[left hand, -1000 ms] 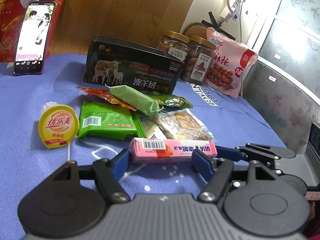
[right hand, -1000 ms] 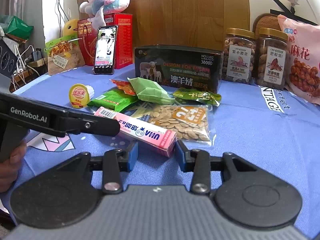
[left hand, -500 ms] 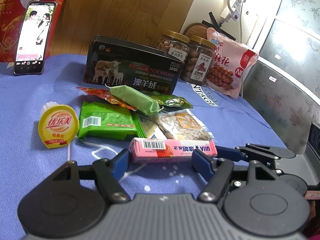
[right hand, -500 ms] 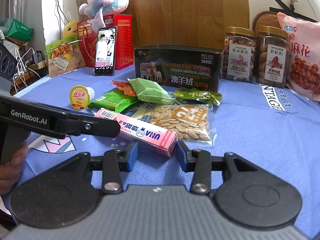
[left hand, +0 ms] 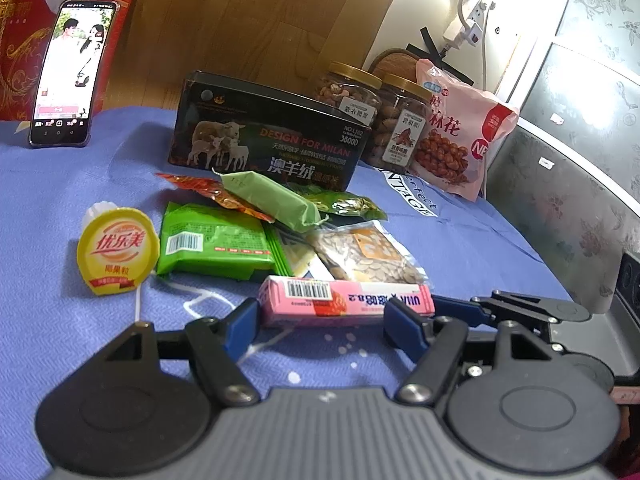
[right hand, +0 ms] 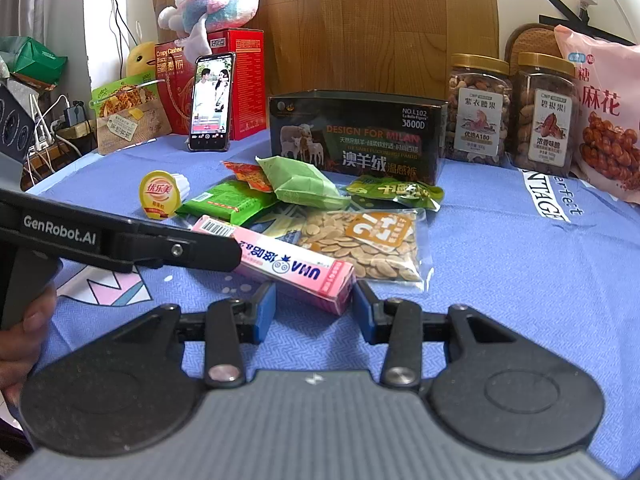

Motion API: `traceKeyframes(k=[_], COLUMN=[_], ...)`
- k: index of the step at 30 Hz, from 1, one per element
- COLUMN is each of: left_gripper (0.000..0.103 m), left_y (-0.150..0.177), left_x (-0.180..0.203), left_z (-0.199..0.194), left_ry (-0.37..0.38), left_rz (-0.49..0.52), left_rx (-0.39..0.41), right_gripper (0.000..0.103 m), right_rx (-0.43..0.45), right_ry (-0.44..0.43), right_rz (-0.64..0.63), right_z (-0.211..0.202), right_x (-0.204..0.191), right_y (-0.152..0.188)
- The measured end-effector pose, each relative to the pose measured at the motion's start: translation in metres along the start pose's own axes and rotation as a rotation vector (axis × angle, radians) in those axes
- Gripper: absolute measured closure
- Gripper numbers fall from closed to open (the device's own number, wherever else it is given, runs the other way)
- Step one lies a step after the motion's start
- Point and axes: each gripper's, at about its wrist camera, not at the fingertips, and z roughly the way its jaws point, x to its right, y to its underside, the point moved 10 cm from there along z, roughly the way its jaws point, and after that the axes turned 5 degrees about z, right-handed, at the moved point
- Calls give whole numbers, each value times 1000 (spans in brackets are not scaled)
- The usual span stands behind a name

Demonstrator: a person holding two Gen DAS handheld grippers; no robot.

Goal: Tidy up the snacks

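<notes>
Both grippers parked low over the blue tablecloth (right hand: 500, 280), pointing down-fwd at the snack pile. Looks like a pre-grasp pose, nothing lifted yet

Left gripper (left hand: 318, 318): jaws apart, released, nothing clamped. Pink candy box (left hand: 346, 300) lies flat on the cloth just ahead of the tips, long side across the gap. Left blue pad sits just beside the box's barcode end, right pad near the other end. Can't tell if either pad touches; no squeeze visible. Box looks a bit longer than the gap, so grabbing it lengthwise prob won't work

Right gripper (right hand: 314, 300): jaws also apart, narrower gap, holding nothing. From this side the pink candy box (right hand: 280, 264) runs diagonally, near end poking toward the gap between the pads, not between them yet. Its narrow end is presented to this gripper, so right seems the better bet for the pick

Left gripper's finger crosses the right wrist view over the far end of the box; hand (right hand: 24, 340) on its handle at the left edge

Rest of pile behind the box, loosely heaped, overlapping:
- seed packet (right hand: 360, 240) just behind it, touching or nearly
- green wafer pack (left hand: 216, 244), light-green bar (left hand: 276, 200) on top, orange sachet (left hand: 212, 190), green nut pouch (right hand: 394, 192)
- yellow jelly cup (left hand: 118, 250) on its side, apart to the left

Dark tin box (left hand: 268, 140) stands behind the heap, prob the bin for the loose stuff, can't see inside. Nut jars (right hand: 512, 112) and pink twist-snack bag (right hand: 604, 120) stand along the back, phone (right hand: 210, 102) leans on the red carton (right hand: 244, 80)

Task barely begun imo
</notes>
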Motion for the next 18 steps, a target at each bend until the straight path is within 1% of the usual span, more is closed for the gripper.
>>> traceKeyframes(k=[18], left_gripper=[34], left_y=[0], left_x=[-1], left_z=[0], left_ry=[17], left_rz=[-7], left_rx=[1], right_gripper=[57], right_rx=[2], right_ry=[1], right_rz=[-3], right_z=[0], right_x=[0], right_y=[0])
